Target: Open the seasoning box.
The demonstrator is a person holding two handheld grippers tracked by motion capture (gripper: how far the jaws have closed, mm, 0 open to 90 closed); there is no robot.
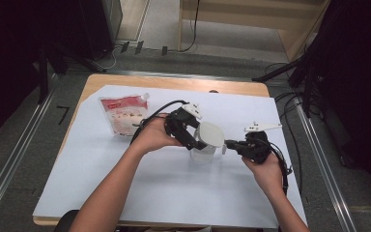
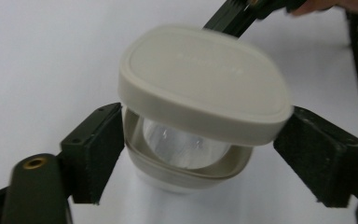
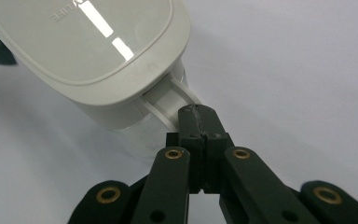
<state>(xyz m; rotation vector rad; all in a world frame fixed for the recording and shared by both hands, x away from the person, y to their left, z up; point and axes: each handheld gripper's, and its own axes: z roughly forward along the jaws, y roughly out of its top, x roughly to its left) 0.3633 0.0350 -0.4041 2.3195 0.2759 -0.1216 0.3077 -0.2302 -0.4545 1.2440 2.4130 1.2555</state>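
I'm straddling the jar [image 2: 186,163] with my left tongs [image 2: 200,154] open, while my right tongs [image 3: 200,116] are pinching its lid's tab [image 3: 170,100]; a pouch [image 1: 124,114] is lying well beyond my left tongs.

Desk [image 1: 174,83]: a wooden top, seen bare along its far edge.
Sheet [image 1: 164,188]: a white sheet is laid over most of the desk.
Pouch [image 1: 124,113]: a red and white packet is laid flat at the far left of the sheet.
Container [image 1: 204,151]: a clear, beige-lidded tub is stood near the sheet's middle.
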